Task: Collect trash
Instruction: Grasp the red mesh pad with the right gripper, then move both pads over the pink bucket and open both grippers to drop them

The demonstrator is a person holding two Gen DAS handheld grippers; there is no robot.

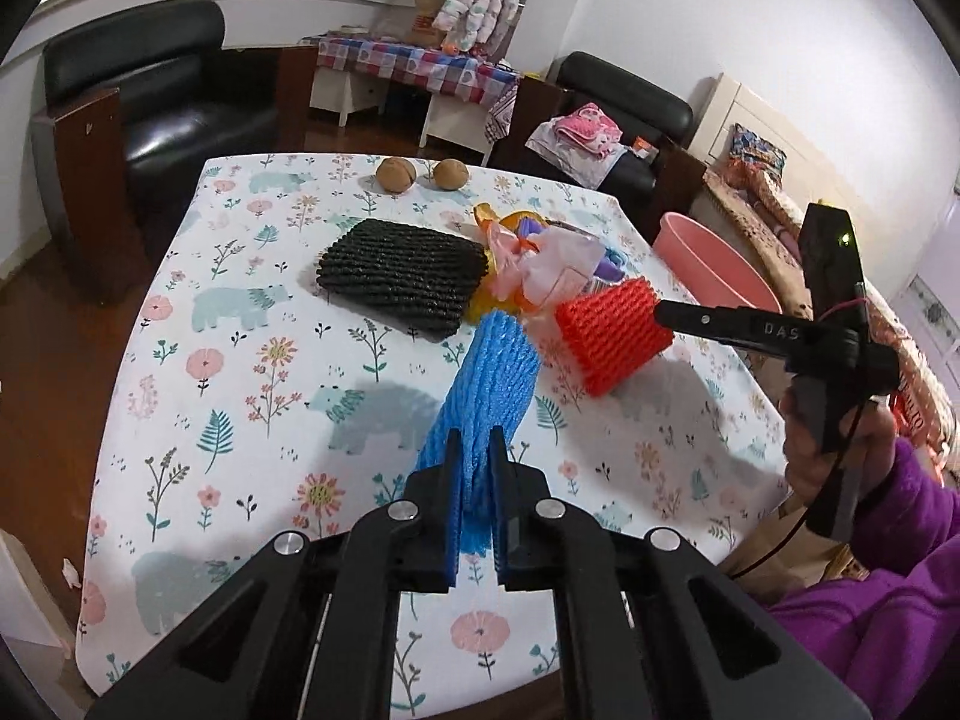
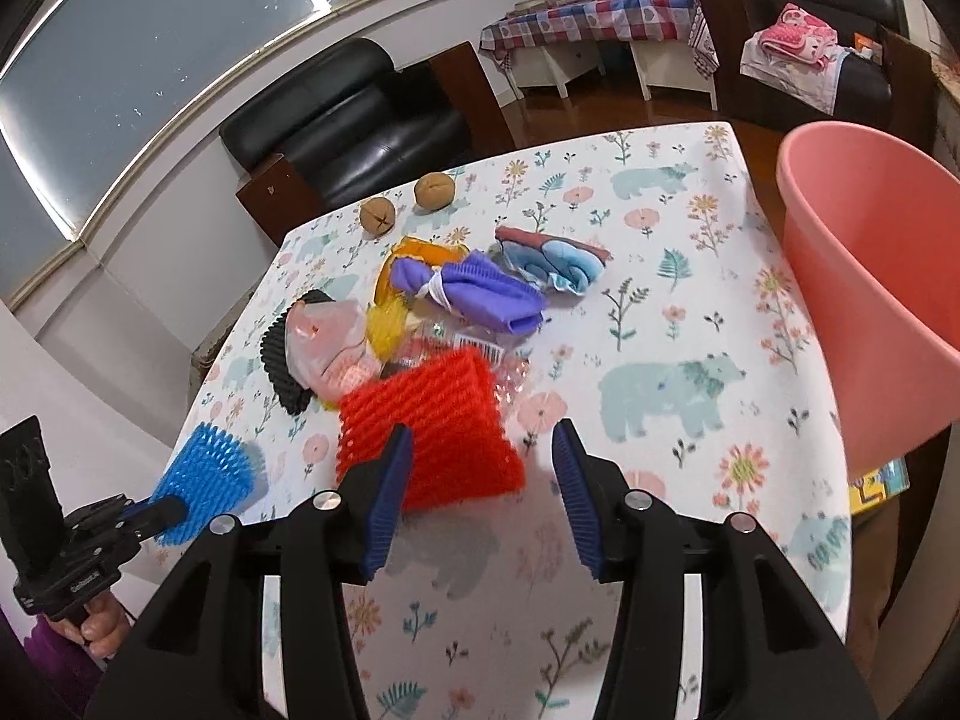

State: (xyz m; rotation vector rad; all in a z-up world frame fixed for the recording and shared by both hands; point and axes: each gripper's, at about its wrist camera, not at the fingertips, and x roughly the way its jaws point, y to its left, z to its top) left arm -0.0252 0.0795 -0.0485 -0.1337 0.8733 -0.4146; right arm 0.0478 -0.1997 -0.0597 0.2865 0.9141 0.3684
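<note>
My left gripper is shut on a blue foam net and holds it above the table; it also shows in the right wrist view. My right gripper is open with a red foam net between its fingers, nearer the left one; the net also shows in the left wrist view. A black foam net lies on the floral tablecloth. A pile of plastic bags and wrappers lies behind the red net. A pink bin stands at the table's right edge.
Two brown nuts lie at the table's far edge. Black armchairs stand beyond the table. A folded blue cloth lies near the pile. A side table with a checked cloth stands at the back.
</note>
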